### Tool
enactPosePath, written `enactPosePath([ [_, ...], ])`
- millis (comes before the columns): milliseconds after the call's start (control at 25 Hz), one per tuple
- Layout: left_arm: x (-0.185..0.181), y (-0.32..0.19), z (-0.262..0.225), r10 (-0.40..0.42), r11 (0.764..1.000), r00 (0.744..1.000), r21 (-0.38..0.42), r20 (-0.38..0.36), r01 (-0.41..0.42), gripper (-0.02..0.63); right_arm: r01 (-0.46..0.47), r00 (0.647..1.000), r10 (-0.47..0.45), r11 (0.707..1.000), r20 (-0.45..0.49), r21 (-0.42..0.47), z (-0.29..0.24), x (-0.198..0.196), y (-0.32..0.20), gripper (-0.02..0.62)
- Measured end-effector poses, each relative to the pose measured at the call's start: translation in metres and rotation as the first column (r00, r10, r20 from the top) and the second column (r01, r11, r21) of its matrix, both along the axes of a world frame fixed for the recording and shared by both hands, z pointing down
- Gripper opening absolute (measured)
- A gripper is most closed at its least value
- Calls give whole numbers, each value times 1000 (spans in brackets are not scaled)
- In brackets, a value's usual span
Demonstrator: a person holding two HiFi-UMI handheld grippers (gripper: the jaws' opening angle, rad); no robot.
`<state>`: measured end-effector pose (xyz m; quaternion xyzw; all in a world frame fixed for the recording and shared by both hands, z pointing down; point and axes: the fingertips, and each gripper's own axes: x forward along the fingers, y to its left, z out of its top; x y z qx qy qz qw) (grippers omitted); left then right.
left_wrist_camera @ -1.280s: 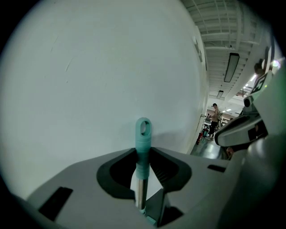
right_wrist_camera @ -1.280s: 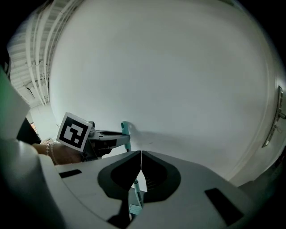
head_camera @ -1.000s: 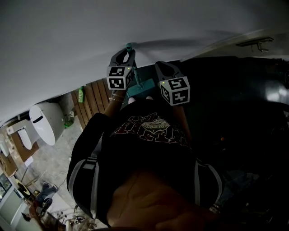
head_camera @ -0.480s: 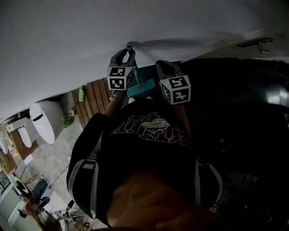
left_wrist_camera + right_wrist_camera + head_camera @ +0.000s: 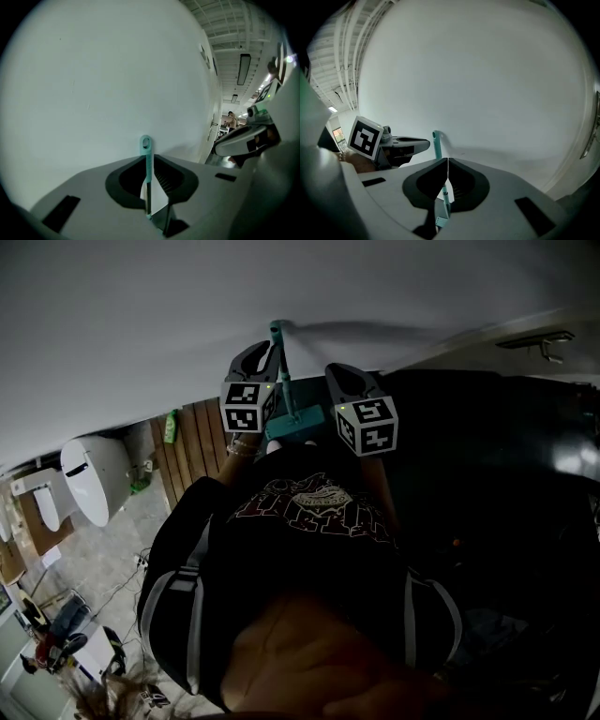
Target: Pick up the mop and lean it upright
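The mop has a thin teal handle (image 5: 278, 351) with a hanging loop at its tip, standing nearly upright against the white wall (image 5: 141, 315). Its teal head (image 5: 291, 427) shows low between the two marker cubes. My left gripper (image 5: 261, 354) is at the handle; in the left gripper view the mop handle (image 5: 148, 173) runs between the closing jaws of that left gripper (image 5: 151, 161), with a gap still beside it. My right gripper (image 5: 341, 377) is just right of the handle. In the right gripper view, that right gripper (image 5: 448, 160) has its tips together, and the mop handle (image 5: 437, 143) rises beyond them.
A white toilet (image 5: 94, 479) stands at the left on a pale floor. Brown wooden slats (image 5: 197, 442) with a green bottle (image 5: 170, 426) lie below the wall. A dark surface fills the right side, with a metal handle (image 5: 544, 338) above it. The person's dark shirt covers the middle.
The mop handle's tip has risen a little and shifted right beside the left gripper. Both grippers stay near the wall, almost where they were.
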<state>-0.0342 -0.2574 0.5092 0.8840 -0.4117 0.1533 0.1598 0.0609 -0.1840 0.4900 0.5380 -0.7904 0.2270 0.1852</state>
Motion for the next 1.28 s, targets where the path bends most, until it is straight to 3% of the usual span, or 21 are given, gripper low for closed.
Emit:
enactPosePath([
  [280,-12,18,-16,-27,1000,999,12,-20,27,48,54,998,-54,998,9,18,-6,-15,5,20],
  [1280,-35,119,-45,-113,993,990,7,-86,114,46,179,981,-183,982,67,63,-18,-46,46,20],
])
